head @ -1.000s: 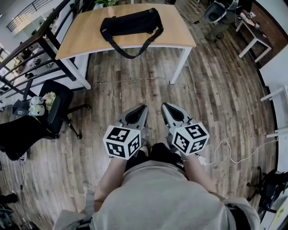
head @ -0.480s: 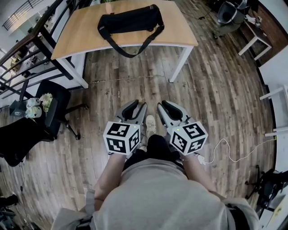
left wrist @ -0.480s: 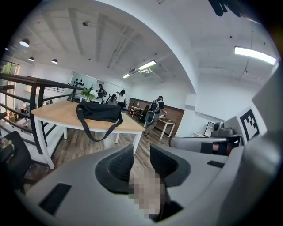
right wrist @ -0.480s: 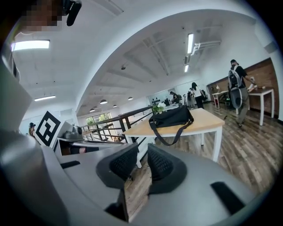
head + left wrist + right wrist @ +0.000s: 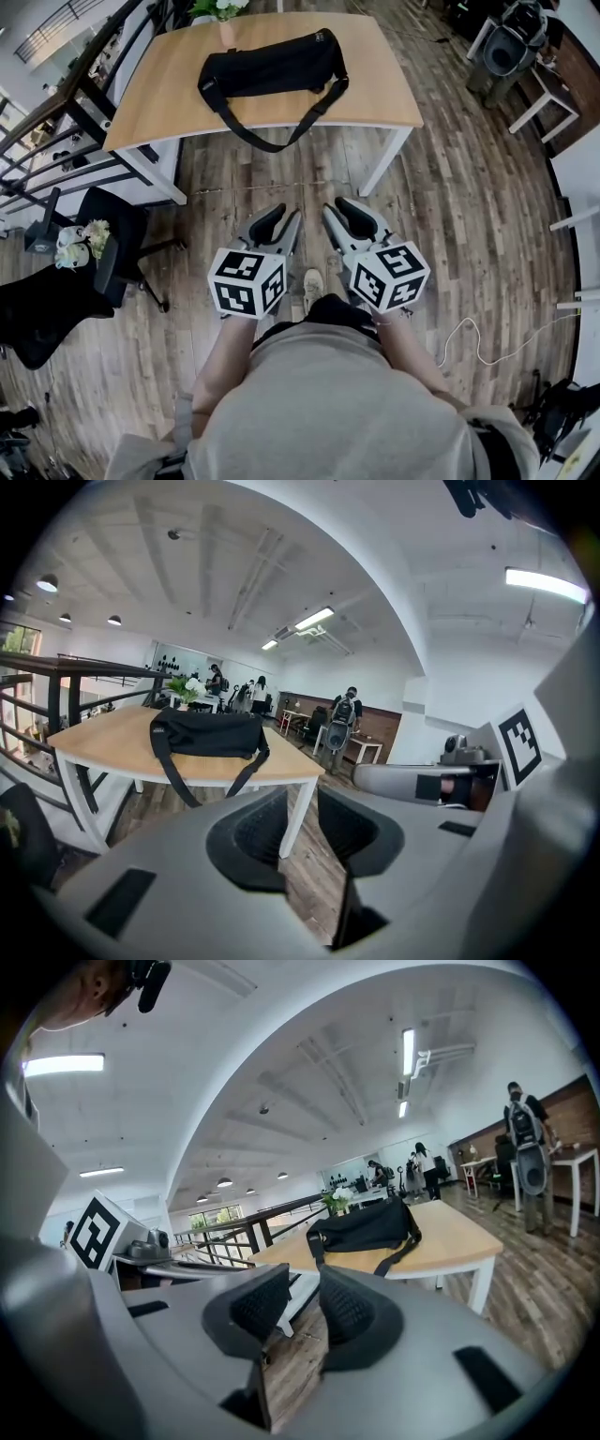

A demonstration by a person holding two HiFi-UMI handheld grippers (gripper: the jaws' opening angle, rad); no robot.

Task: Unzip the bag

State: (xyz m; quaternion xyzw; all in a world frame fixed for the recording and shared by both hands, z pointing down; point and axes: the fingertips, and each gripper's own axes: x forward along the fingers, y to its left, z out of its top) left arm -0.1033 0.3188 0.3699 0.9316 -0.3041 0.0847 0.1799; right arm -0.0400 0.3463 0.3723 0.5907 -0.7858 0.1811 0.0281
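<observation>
- Wood-plank flooring (image 5: 450, 216) runs across an open office; on it stands a light wooden table (image 5: 159, 94) with white legs
- On that tabletop lies the bag (image 5: 272, 64): black, soft, long and low, lying crosswise to the person; its surface sags slightly in folds
- Its black strap (image 5: 272, 142) hangs off the table's near edge in a loose loop, fixed at both ends of the bag
- From the left gripper view the bag (image 5: 208, 733) sits up and to the left of the jaws; from the right gripper view it (image 5: 366, 1225) sits above and a little right of them
- Both tools are held low in front of the person's body, well apart from the table and the bag, side by side and pointing toward it
- The left gripper (image 5: 277, 220) has its jaws spread a little, only floor and a table leg showing in the gap; the right gripper (image 5: 345, 214) is likewise parted with nothing between its ribbed pads (image 5: 349, 1312)
- The bag's zip is too small to make out, so whether it is done up cannot be told; the far side of the bag is out of sight
- Beyond the bag a potted plant (image 5: 223, 11) is cut off by the top edge; a dark railing (image 5: 56, 122) and an office chair (image 5: 117, 234) stand to the left; a white cable (image 5: 478, 328) lies on the floor to the right
</observation>
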